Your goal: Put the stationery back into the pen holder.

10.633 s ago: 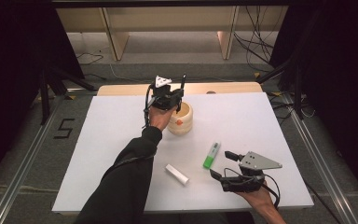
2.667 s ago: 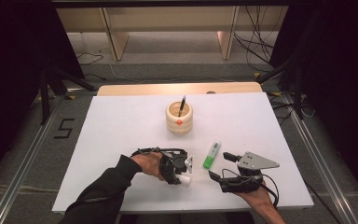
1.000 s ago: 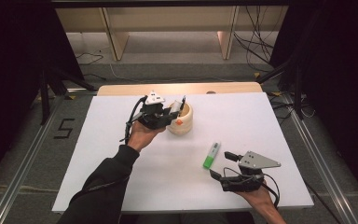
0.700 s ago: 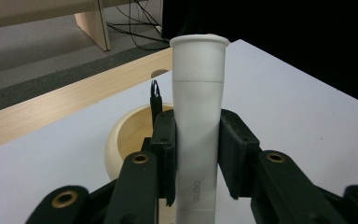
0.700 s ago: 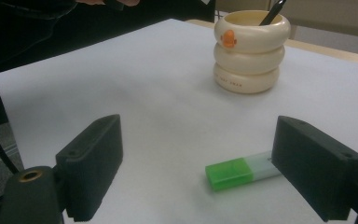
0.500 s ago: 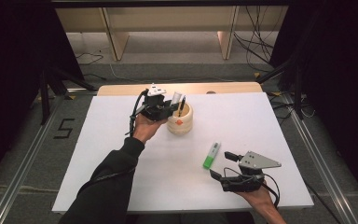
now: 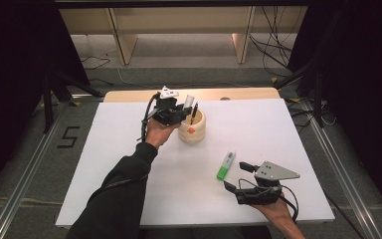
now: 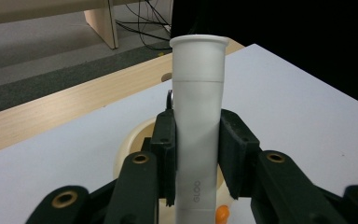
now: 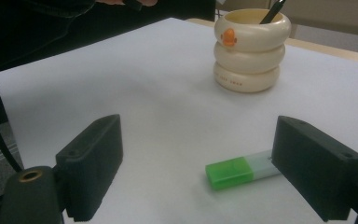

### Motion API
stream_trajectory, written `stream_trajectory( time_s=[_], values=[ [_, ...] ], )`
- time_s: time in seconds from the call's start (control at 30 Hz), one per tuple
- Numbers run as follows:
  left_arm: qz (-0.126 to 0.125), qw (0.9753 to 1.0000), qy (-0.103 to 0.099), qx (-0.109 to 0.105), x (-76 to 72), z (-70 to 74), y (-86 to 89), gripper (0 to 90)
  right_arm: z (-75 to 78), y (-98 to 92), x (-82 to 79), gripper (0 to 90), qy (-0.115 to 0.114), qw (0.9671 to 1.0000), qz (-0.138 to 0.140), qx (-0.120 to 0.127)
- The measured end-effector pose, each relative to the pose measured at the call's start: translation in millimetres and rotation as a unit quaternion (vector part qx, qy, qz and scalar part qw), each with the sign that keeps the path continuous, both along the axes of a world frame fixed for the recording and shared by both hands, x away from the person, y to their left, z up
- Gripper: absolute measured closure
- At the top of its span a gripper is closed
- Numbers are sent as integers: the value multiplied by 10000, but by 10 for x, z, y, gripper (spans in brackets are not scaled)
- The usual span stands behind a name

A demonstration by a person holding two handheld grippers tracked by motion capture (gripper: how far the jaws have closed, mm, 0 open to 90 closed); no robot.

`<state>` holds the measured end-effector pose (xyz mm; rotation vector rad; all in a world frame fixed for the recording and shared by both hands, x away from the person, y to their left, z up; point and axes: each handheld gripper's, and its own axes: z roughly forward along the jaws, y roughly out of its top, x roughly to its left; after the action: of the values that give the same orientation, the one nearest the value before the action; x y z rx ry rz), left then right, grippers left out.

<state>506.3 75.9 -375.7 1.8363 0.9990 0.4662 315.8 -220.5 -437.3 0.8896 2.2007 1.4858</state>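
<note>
White cylindrical glue stick (image 8: 198, 126) stands upright, clamped between the jaws of the left gripper (image 7: 178, 110), held above the cream ribbed holder (image 7: 192, 128) at the table's far middle; a dark pen (image 7: 193, 113) leans inside that holder; the right gripper (image 9: 196, 172) rests near the table's front edge, jaws spread wide and empty, a green-capped marker (image 9: 242, 169) lying between them.
</note>
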Motion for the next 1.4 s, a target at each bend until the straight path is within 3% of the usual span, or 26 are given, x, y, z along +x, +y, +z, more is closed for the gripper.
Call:
stream_trajectory(
  time_s=[0.13,0.7,1.13,1.4],
  values=[
    [51,9999,69,-99,47,-12,-5,691,2,-3,-1,170,-12,10000,4,8],
    [203,9997,104,-103,194,-93,-91,691,1,-9,2,170,-8,10000,10,20],
    [197,9989,368,-220,277,-244,-128,691,3,-5,-3,170,-13,10000,23,18],
    [243,9986,426,-202,302,-275,-147,689,5,-7,-5,170,-9,10000,14,17]
  ],
)
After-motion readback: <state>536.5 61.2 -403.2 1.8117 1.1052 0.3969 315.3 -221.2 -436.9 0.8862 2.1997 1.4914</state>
